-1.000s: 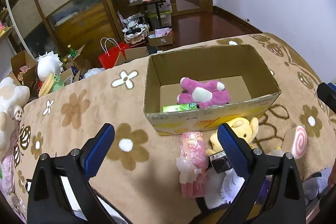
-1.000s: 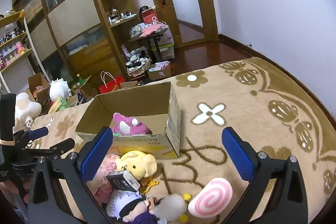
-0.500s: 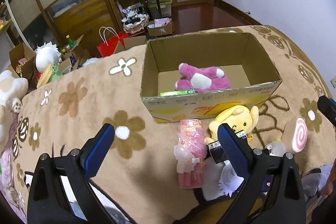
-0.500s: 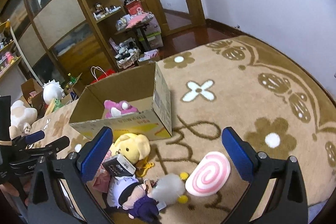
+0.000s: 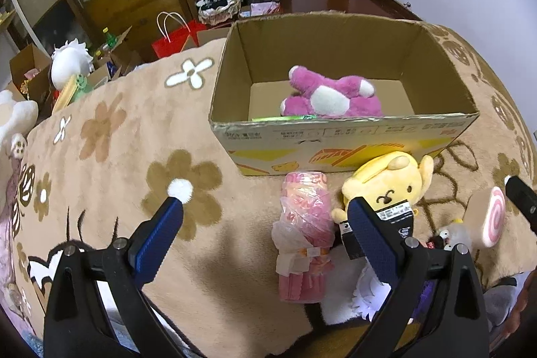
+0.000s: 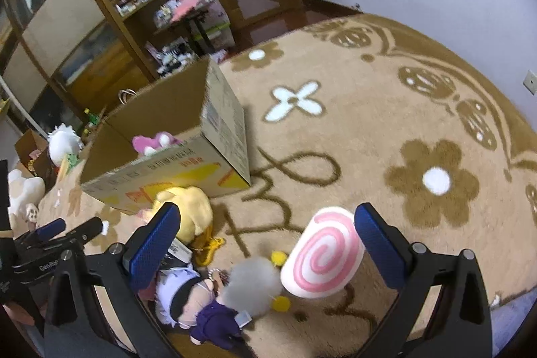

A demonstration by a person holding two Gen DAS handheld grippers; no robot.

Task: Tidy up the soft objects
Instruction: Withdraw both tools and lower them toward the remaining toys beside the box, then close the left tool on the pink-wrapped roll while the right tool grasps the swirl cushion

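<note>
A tan plush blanket with brown and white flowers (image 5: pixel 110 136) carries everything here. On it, toward its far edge, stands an open brown cardboard box with yellow printing on its front wall (image 5: pixel 335 146), and inside, on the box floor near that front wall, lies a pink-and-white plush bear (image 5: pixel 330 98) with a green packet (image 5: pixel 285 118) just beside it. Outside the box, against its front wall, a yellow plush dog with a black tag (image 5: pixel 391 187) rests next to a pink bundle wrapped in clear plastic (image 5: pixel 305 234), both on the blanket near its close edge. To the right of the dog, a pink-and-white spiral plush disc (image 6: pixel 324 259) stands tilted on the blanket, touching a fuzzy grey ball with yellow pom-poms (image 6: pixel 255 284), which sits against a small doll with dark purple clothing (image 6: pixel 201 304). The left gripper (image 5: pixel 265 220) hangs above the bundle with its blue-padded jaws wide apart, clasping nothing. The right gripper (image 6: pixel 265 220) hovers over the grey ball and the spiral disc, its jaws likewise spread wide and empty.
</note>
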